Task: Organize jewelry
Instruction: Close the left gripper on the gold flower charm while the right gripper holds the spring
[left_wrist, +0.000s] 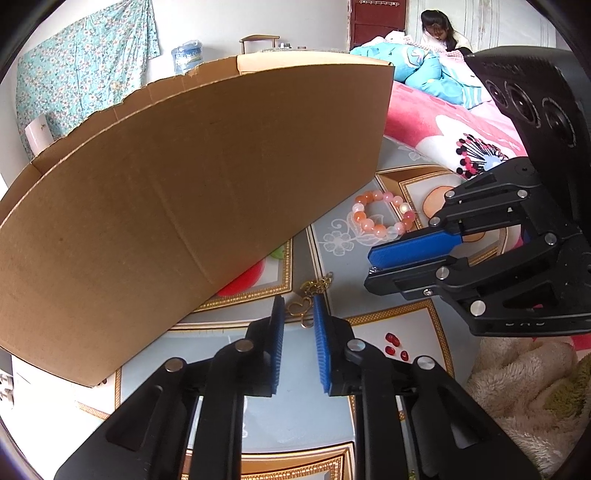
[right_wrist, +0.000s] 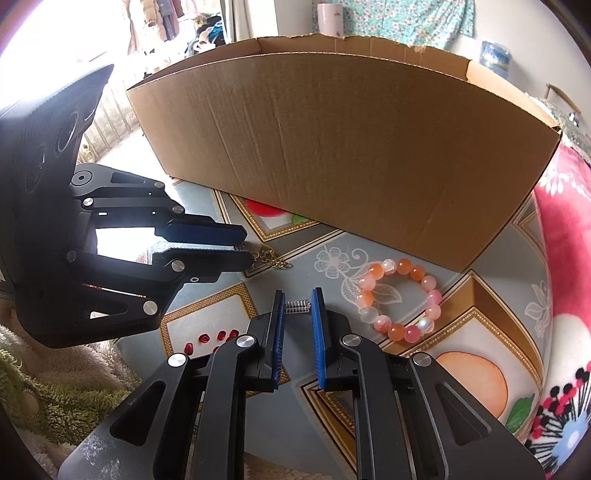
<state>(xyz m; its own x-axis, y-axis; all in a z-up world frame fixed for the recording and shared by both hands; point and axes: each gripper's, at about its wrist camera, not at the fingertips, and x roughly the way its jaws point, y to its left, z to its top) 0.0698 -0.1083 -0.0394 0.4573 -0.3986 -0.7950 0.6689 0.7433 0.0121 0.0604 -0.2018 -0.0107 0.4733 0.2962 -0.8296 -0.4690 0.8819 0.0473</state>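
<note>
Jewelry is lying on the patterned table (right_wrist: 373, 240) beside a cardboard box (right_wrist: 332, 147): a gold chain (left_wrist: 308, 299), a bead bracelet (right_wrist: 399, 299), a small silver clip (right_wrist: 297, 307) and red stones (right_wrist: 218, 338). The left gripper (left_wrist: 299, 314) is sitting with its jaws narrowly parted around the chain's clasp end. The right gripper (right_wrist: 298, 306) is resting with jaws narrowly parted either side of the clip, not yet closing on it.

Plain brown cardboard box (right_wrist: 332, 147); orange, pink and white beaded bracelet (right_wrist: 399, 299); gold chain (left_wrist: 314, 295); red beads (left_wrist: 395, 345); grey floral bench (right_wrist: 332, 269) with gold-bordered panels; blue-padded black tongs (right_wrist: 297, 306).
</note>
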